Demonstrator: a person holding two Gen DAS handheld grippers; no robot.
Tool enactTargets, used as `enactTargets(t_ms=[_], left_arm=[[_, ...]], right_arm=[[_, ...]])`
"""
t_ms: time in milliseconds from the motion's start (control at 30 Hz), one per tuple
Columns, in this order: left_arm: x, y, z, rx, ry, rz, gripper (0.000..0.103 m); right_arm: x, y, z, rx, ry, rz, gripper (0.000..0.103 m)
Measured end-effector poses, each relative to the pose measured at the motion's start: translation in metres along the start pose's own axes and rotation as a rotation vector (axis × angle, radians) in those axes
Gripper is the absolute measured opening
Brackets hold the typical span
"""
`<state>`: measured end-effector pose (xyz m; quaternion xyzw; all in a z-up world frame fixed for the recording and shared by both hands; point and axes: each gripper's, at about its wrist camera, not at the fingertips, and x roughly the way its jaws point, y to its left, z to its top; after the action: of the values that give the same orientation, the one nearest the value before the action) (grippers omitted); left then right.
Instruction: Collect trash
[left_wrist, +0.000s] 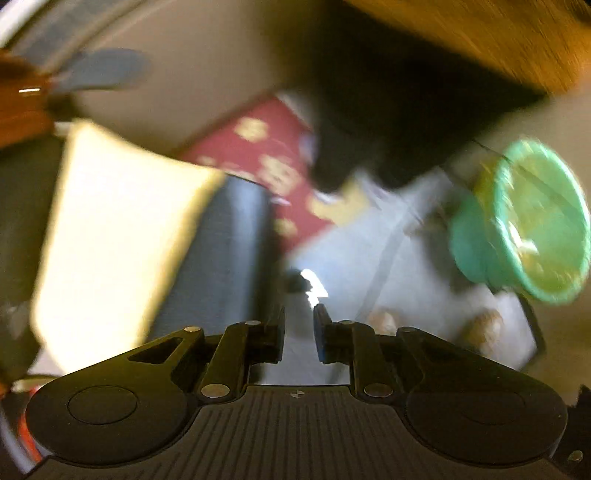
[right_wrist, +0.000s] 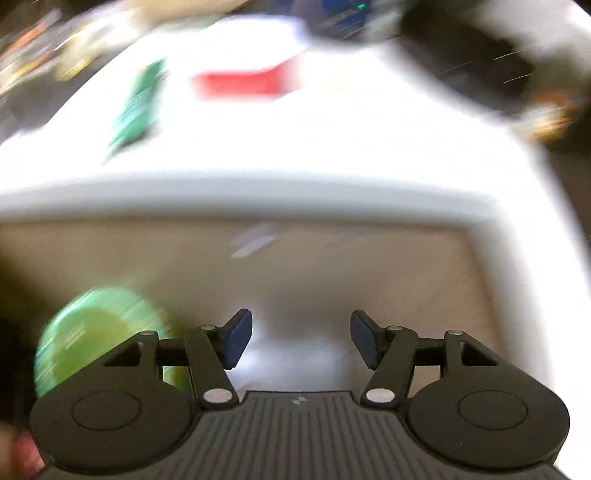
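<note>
Green bin (left_wrist: 524, 221) blurred, right of left jaws, nothing between them.

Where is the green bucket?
In the left wrist view the green bucket is at the right edge, on pale floor, right of the red patterned mat.

A red patterned rug (left_wrist: 266, 158) lies ahead of the tool, beside a blurred white table (right_wrist: 295, 147).

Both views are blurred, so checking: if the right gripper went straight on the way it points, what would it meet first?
Probably the beige side below the white tabletop's edge; nothing shows between the right gripper's open fingers. Depth is unclear.
</note>
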<state>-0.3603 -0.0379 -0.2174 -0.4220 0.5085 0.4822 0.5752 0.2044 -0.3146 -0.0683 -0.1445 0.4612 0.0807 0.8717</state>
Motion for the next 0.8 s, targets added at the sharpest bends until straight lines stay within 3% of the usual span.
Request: enactTargets(t_ms=[133,300,433,533,567,667,733,800], left_arm=[[0.011,-0.097,0.017,0.207,-0.093,-0.244,0.02],[-0.044,-0.253,0.054,0.462,-0.333,-0.636,0.02],[-0.099,-0.349,0.058,0.551,-0.53,-0.808,0.02],[-0.113,-0.425,0.057,0.579,-0.645,-0.94,0.02],[-0.106,-0.455,0.054,0.615,-0.644,-0.999,0.02],[-0.073,-0.527,0.031,0.755,-0.633,-1.031,0.018],[-0.046,-0.549,0.008,0.931,-0.534,-1.061,0.017],[-0.016,-0.548,-0.022,1.085,-0.342,-1.073,0.016]], right_arm=[[-0.07,-0.065,0.044,0.133,-0.271,-0.176,0.06],[-0.139,-0.104,0.088,0.281,-0.512,-0.251,0.061],[-0.168,-0.113,0.098,0.289,-0.631,-0.306,0.069],[-0.171,-0.121,0.102,0.281,-0.66,-0.271,0.075],[-0.168,-0.121,0.105,0.29,-0.653,-0.245,0.075],[-0.161,-0.12,0.108,0.313,-0.643,-0.169,0.075],[-0.165,-0.118,0.112,0.315,-0.661,-0.157,0.075],[-0.17,-0.122,0.119,0.306,-0.71,-0.165,0.075]])
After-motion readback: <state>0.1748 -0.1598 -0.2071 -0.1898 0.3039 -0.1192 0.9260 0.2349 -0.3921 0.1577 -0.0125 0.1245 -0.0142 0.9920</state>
